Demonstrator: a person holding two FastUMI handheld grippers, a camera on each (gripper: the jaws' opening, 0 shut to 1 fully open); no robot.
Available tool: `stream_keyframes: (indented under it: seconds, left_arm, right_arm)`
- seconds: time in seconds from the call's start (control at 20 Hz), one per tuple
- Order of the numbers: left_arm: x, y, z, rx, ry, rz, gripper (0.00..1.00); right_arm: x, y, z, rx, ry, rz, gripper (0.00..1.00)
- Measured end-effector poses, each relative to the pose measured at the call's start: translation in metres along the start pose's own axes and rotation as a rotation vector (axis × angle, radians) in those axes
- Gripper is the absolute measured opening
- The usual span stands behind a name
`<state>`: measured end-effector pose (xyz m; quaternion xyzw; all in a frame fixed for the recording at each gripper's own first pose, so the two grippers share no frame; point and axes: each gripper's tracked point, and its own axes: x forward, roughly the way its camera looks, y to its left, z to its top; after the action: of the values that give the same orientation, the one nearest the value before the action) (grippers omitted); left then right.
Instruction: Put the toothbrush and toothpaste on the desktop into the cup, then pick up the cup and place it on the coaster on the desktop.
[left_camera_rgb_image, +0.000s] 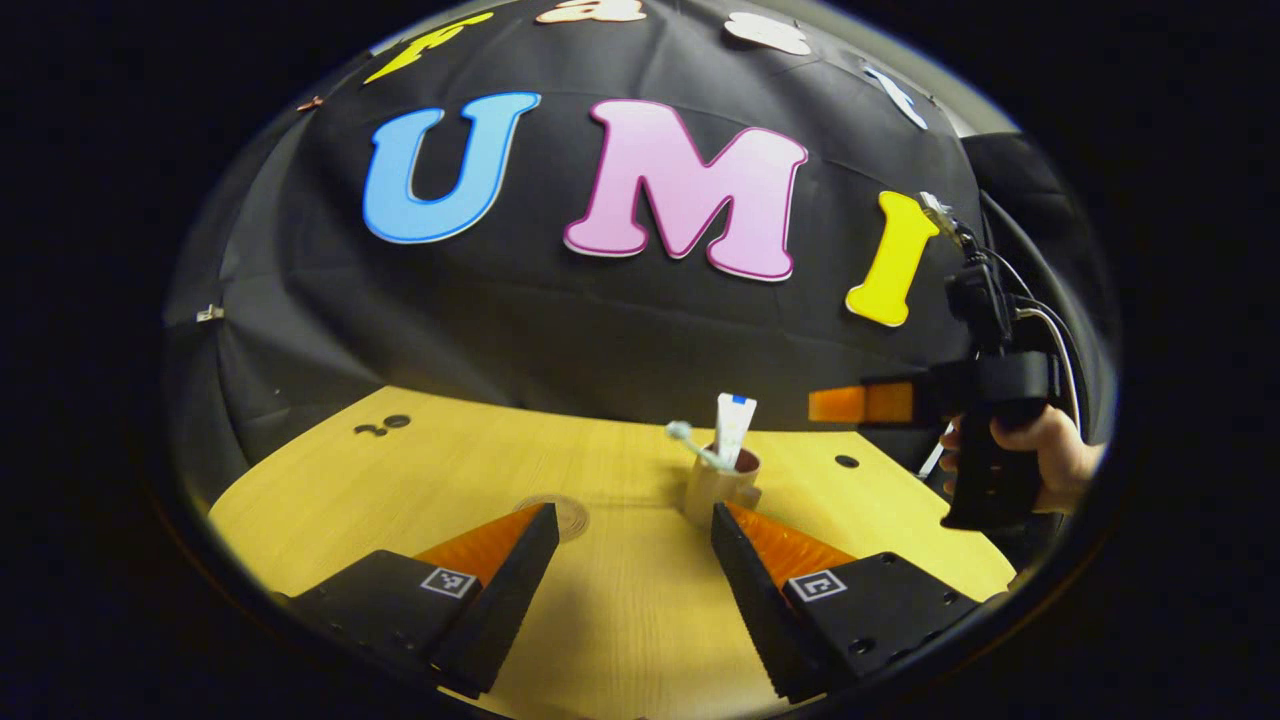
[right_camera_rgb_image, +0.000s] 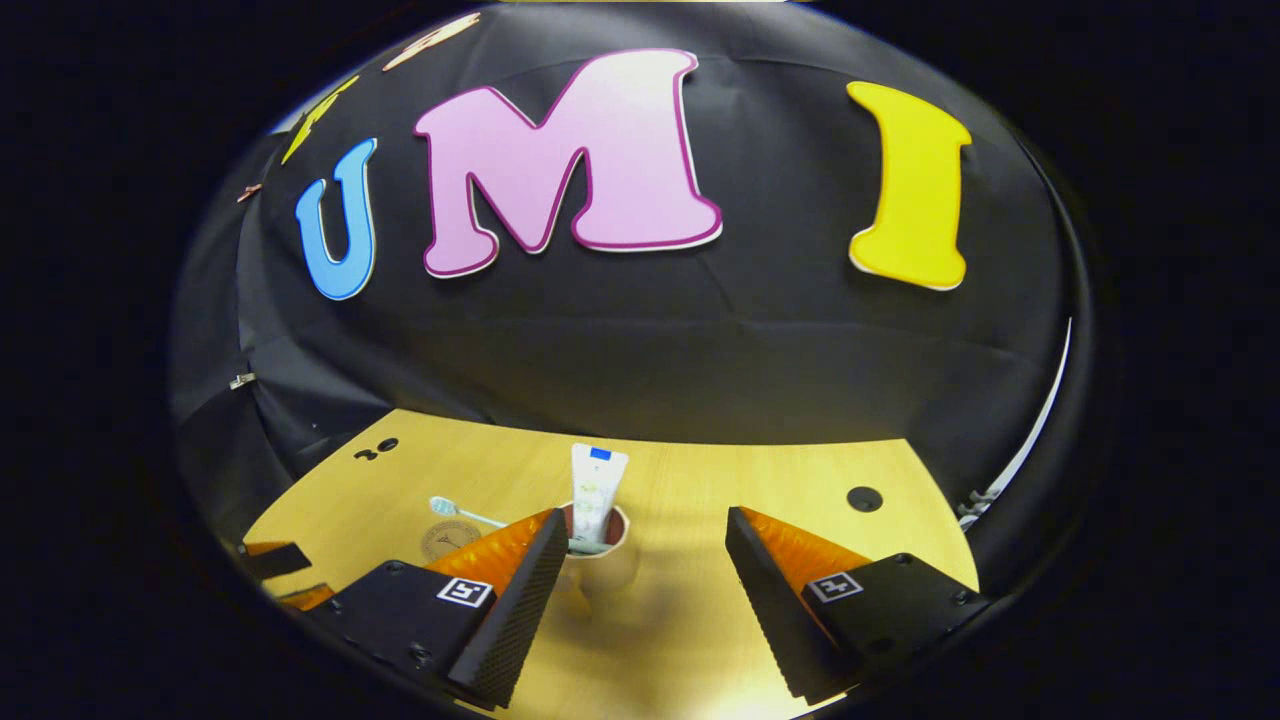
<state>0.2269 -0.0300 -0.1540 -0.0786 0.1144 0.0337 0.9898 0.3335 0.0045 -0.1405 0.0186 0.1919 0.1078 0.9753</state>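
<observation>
A tan cup stands upright on the wooden desktop, just beyond my left gripper's right fingertip. A white toothpaste tube and a toothbrush stick out of it. The round coaster lies flat to the cup's left, by my left fingertip. My left gripper is open and holds nothing. In the right gripper view the cup sits close behind the left finger, with the toothpaste tube upright and the toothbrush leaning left over the coaster. My right gripper is open and empty.
A hand holds the right gripper in the air to the right of the cup. Small dark holes dot the desktop, with another hole at the right. The black cloth wall closes the far edge. Part of the left gripper shows low left.
</observation>
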Motion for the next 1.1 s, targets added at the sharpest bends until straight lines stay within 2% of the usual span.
stream_keyframes:
  seconds: [0.2, 0.3, 0.55, 0.8, 1.1]
  left_arm:
    - [-0.031, 0.031, -0.013, -0.033, 0.035, 0.059, 0.97]
    - [-0.044, 0.043, -0.016, -0.054, 0.046, 0.083, 0.97]
    - [-0.071, 0.06, -0.02, -0.114, 0.043, 0.121, 0.97]
    - [-0.105, 0.08, -0.034, -0.173, 0.053, 0.164, 0.98]
    - [-0.134, 0.116, -0.06, -0.247, 0.1, 0.244, 0.98]
  right_arm:
    - [0.005, 0.017, -0.003, 0.028, 0.053, 0.018, 0.98]
    - [0.013, 0.025, -0.011, 0.09, 0.136, 0.027, 0.98]
    - [0.037, 0.04, -0.054, 0.15, 0.411, 0.029, 0.96]
    - [0.062, 0.045, -0.087, 0.222, 0.588, -0.022, 0.96]
    - [0.084, 0.057, -0.119, 0.178, 0.715, -0.046, 0.93]
